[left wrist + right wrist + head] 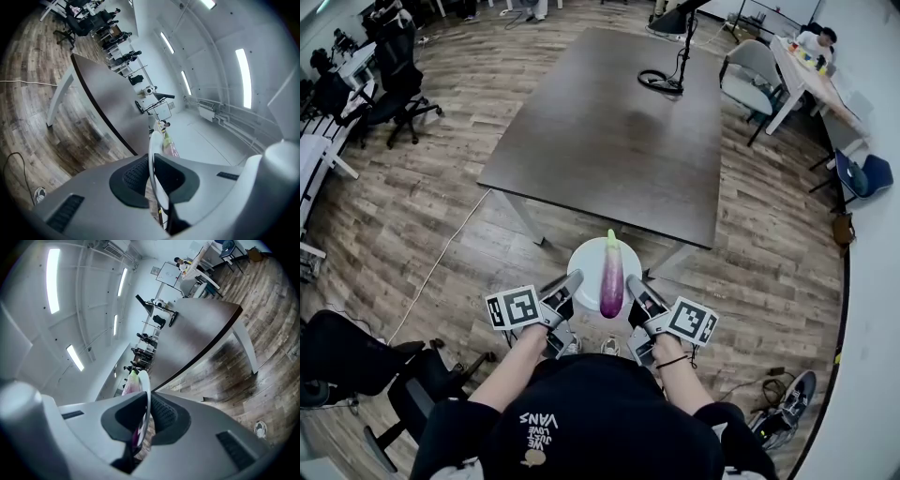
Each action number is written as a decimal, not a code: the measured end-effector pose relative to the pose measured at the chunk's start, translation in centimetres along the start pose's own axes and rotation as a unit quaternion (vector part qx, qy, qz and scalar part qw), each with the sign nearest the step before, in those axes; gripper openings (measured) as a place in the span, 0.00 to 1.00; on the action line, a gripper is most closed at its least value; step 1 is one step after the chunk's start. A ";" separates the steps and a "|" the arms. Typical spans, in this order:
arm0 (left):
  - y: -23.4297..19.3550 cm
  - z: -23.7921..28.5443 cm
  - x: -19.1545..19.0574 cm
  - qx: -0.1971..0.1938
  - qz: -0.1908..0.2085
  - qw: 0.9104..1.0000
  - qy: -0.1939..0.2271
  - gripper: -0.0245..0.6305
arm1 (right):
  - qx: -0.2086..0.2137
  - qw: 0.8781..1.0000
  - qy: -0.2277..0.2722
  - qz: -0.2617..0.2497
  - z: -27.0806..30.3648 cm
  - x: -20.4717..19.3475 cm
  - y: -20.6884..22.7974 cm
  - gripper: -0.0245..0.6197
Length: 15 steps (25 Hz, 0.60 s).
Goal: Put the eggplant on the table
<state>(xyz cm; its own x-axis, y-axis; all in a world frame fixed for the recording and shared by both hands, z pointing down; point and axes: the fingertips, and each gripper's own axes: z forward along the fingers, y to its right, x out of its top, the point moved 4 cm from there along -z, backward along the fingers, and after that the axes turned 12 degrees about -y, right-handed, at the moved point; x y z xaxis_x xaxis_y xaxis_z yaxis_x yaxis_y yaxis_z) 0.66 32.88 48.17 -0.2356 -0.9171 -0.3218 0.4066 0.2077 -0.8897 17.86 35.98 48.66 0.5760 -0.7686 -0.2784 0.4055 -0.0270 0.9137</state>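
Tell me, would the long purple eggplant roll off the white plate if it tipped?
Probably: the long purple eggplant is rounded and lies loose on the round white plate, so a sideways tilt could roll it. It looks firm, lying straight. The left gripper and right gripper pinch only the rim.

Light: your ceiling strips (53, 280) shine bright, even.
Shadows: soft under your table (609, 131).
Edges: your gripper views bend strongly, corners black.

Office: desks (804, 80), swivel chairs (394, 89)
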 end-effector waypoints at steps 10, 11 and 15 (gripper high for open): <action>-0.9 0.1 -1.1 0.006 -0.020 0.999 0.047 0.08 | 0.009 0.998 -0.055 -0.026 0.9 0.9 0.8 0.09; -1.0 0.0 -1.2 0.007 -0.021 0.998 0.052 0.08 | 0.011 0.998 -0.060 -0.028 1.0 0.9 0.8 0.09; -1.3 -0.1 -1.1 0.012 -0.027 0.997 0.067 0.08 | 0.015 0.997 -0.072 -0.031 1.7 1.2 1.0 0.09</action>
<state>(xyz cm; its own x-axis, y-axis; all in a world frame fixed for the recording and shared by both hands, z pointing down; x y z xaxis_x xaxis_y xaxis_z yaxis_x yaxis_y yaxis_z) 0.35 33.67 49.68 -0.3722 -0.8731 -0.3148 0.4100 0.1496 -0.8997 17.79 33.95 49.73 0.4408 -0.8489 -0.2915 0.4153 -0.0950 0.9047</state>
